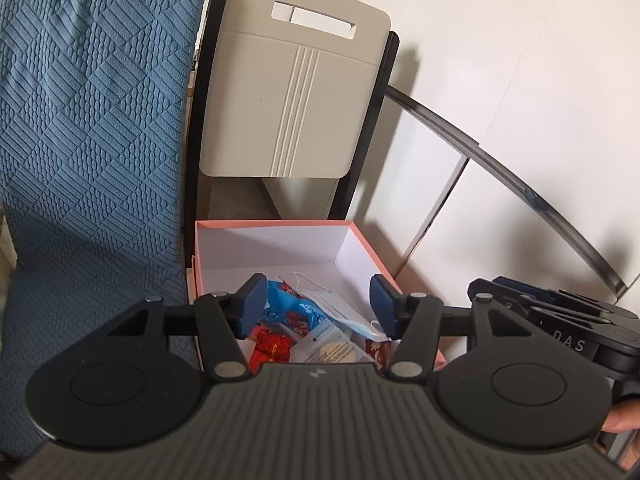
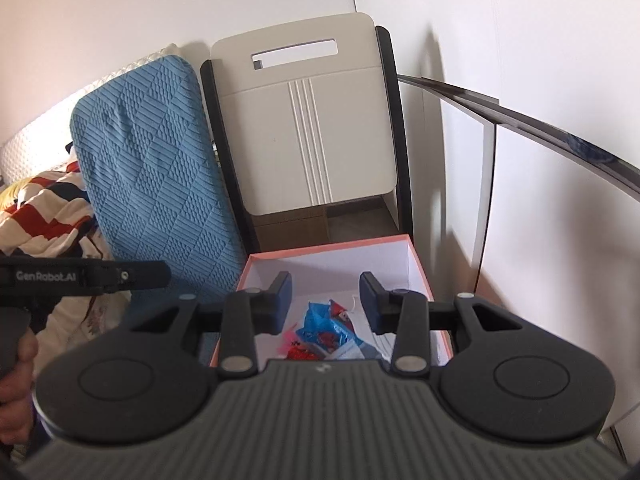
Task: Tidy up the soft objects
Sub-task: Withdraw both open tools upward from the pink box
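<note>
Both hand-held grippers are held above the pink box (image 1: 280,226): the left hand-held gripper (image 1: 318,306) and the right hand-held gripper (image 2: 325,303) are each seen released, jaws apart with nothing gripped. Soft objects are seen lying inside the box: a blue printed packet (image 1: 286,300), a face mask (image 1: 340,308) and red packets (image 1: 272,346). A blue textured cushion (image 2: 160,168) and a beige folding chair (image 1: 292,100) are set behind the box.
</note>
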A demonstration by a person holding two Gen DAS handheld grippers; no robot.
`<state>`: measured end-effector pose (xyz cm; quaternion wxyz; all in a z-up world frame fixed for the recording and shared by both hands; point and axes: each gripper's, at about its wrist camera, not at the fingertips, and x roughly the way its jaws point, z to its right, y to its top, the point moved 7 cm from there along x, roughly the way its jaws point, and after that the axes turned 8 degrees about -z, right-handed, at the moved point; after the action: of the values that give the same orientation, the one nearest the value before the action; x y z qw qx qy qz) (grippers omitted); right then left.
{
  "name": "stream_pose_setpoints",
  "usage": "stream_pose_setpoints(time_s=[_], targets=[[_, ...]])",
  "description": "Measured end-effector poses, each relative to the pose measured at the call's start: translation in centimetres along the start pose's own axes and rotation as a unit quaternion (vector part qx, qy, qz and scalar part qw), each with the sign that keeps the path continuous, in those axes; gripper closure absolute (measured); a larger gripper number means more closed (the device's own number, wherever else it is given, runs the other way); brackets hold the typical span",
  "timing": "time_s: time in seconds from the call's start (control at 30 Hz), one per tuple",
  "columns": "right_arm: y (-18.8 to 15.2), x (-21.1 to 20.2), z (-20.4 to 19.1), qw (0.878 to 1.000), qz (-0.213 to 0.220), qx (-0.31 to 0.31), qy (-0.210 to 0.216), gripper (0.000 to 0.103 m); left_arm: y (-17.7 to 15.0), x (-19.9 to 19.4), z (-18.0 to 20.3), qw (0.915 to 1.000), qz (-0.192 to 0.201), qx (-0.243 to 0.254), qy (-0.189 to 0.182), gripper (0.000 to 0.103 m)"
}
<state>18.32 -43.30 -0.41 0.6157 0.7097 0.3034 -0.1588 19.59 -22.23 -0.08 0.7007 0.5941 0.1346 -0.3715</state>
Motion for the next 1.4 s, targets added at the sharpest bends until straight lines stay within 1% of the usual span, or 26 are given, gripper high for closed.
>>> stream_pose_setpoints(time_s=[0.1,0.33,0.53,0.7,0.77,0.87,0.93,0.97,1.0,1.03,1.07,1.1,1.23,1.4], targets=[[-1.7,-0.9,-0.3,1.000,-0.008,0.006,-0.005,0.063,-1.3,-0.6,-0.2,1.0000,-0.005,0.005,-0.002,0.040],[-5.8,-1.7,-0.6,0.999,-0.039,0.017,-0.022,0.063,-4.4,-1.1,-1.1,0.9997,-0.020,-0.004,-0.012,0.040],[-7.5,-2.4,-1.1,0.998,-0.051,0.028,-0.031,0.063,-6.5,-1.2,-2.1,0.9991,-0.037,-0.012,-0.016,0.040],[-8.6,-2.4,-2.1,0.997,-0.061,0.020,-0.032,0.063,-7.3,-1.4,-2.6,0.9989,-0.043,-0.014,-0.013,0.040],[-8.9,-2.2,-2.5,0.997,-0.065,0.018,-0.030,0.063,-7.5,-1.4,-2.6,0.9989,-0.044,-0.013,-0.012,0.038],[-9.1,-2.0,-2.8,0.997,-0.068,0.015,-0.032,0.063,-7.6,-1.5,-3.0,0.9989,-0.042,-0.018,-0.006,0.032],[-9.1,-1.8,-2.8,0.997,-0.070,0.011,-0.037,0.062,-7.5,-1.5,-3.2,0.9990,-0.041,-0.019,-0.001,0.024],[-9.1,-1.7,-2.8,0.997,-0.071,0.011,-0.040,0.054,-7.5,-1.6,-3.3,0.9991,-0.039,-0.018,0.000,0.021],[-9.1,-1.7,-2.7,0.996,-0.071,0.012,-0.043,0.037,-7.5,-1.6,-3.3,0.9991,-0.038,-0.016,0.002,0.016],[-9.0,-1.8,-2.6,0.996,-0.068,0.012,-0.048,0.029,-7.4,-1.6,-3.4,0.9992,-0.038,-0.015,0.005,0.011],[-8.9,-1.8,-2.4,0.997,-0.064,0.013,-0.051,0.015,-7.4,-1.5,-3.4,0.9991,-0.039,-0.015,0.009,0.009],[-8.8,-1.8,-2.3,0.997,-0.060,0.014,-0.054,0.011,-7.4,-1.5,-3.5,0.9991,-0.039,-0.015,0.010,0.007],[-8.8,-1.5,-1.8,0.996,-0.065,0.016,-0.063,0.011,-7.4,-1.2,-3.7,0.9988,-0.043,-0.015,0.016,0.004],[-9.0,-1.3,-1.7,0.995,-0.070,0.027,-0.062,0.011,-7.4,-0.9,-3.7,0.9986,-0.048,-0.014,0.015,0.002]])
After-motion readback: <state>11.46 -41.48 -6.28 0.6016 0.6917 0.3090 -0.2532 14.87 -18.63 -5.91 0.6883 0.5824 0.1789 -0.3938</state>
